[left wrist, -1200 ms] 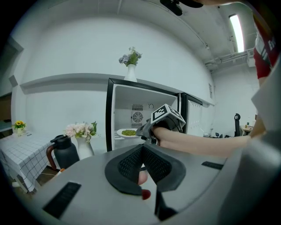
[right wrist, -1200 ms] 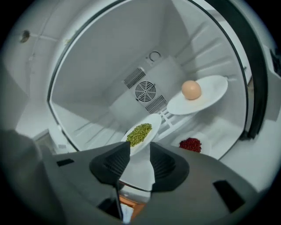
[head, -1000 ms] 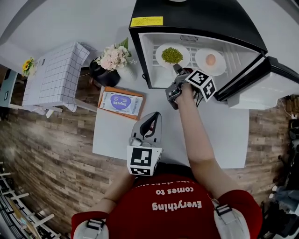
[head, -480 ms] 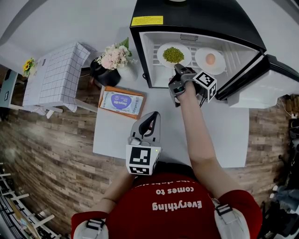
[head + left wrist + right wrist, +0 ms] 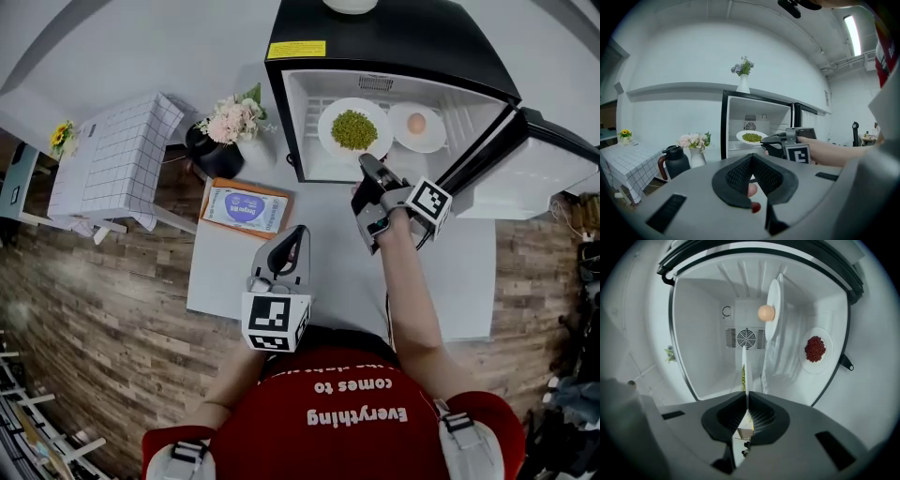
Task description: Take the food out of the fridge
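A white plate of green beans (image 5: 354, 129) sits at the left of the open black fridge (image 5: 394, 37). My right gripper (image 5: 367, 161) has just closed and is shut on the plate's near rim. In the right gripper view that plate (image 5: 744, 373) shows edge-on, a thin white line between the pads of the right gripper (image 5: 746, 401). A second plate with an egg (image 5: 417, 125) stands to the right in the fridge. A third plate, of red beans (image 5: 816, 350), shows only in the right gripper view. My left gripper (image 5: 292, 242) hovers shut over the white table (image 5: 450, 272), holding nothing.
The fridge door (image 5: 534, 159) hangs open to the right. A flower vase (image 5: 230, 117), a black kettle (image 5: 211, 150) and a printed packet (image 5: 246, 208) stand left of the fridge. A small table with a checked cloth (image 5: 112, 155) is further left.
The right gripper's jaws closed on the rim of the green-bean plate, then drew back toward the fridge's opening and rose, bringing the plate along. The left gripper stayed put.
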{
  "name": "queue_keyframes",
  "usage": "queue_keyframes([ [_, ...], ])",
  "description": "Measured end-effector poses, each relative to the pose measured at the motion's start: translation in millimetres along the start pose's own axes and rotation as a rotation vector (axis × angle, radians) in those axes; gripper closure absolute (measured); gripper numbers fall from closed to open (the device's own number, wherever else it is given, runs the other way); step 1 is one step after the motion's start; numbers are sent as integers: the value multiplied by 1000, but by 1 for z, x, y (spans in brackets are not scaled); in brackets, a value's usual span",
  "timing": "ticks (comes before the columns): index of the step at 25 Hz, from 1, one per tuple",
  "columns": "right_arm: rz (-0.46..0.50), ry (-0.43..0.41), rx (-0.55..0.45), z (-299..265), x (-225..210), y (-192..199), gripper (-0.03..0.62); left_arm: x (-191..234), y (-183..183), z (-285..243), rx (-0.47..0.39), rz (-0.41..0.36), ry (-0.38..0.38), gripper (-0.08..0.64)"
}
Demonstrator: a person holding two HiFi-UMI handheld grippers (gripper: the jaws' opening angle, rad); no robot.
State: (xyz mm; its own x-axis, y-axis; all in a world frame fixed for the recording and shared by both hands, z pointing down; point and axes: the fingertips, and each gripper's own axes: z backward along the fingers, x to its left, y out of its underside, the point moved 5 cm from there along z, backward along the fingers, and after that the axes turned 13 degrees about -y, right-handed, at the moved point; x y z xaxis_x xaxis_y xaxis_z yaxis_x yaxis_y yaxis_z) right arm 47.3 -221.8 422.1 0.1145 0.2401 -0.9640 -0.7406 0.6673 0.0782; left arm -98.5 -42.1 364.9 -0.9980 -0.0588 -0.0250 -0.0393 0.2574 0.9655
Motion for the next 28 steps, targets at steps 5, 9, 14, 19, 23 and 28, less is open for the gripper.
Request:
queue_keyframes([
  [5, -6, -83, 60, 38, 31, 24, 568, 7, 1, 9, -11, 9, -15, 552],
  [9, -36, -111, 110, 68, 43, 49, 567, 6, 2, 19, -7, 16, -20, 552],
  [14, -111, -157, 187, 93, 43, 85, 566, 3, 4, 30, -8, 23, -26, 552],
  [19, -112, -179, 256, 104, 33, 111, 568, 9, 6, 35, -13, 34, -52, 552],
  [23, -119, -127, 320, 116, 13, 131, 567, 18, 12, 39, -2, 53, -77, 552],
  [28, -139, -50, 384, 127, -12, 151, 568, 35, 25, 50, 20, 64, -134, 552],
])
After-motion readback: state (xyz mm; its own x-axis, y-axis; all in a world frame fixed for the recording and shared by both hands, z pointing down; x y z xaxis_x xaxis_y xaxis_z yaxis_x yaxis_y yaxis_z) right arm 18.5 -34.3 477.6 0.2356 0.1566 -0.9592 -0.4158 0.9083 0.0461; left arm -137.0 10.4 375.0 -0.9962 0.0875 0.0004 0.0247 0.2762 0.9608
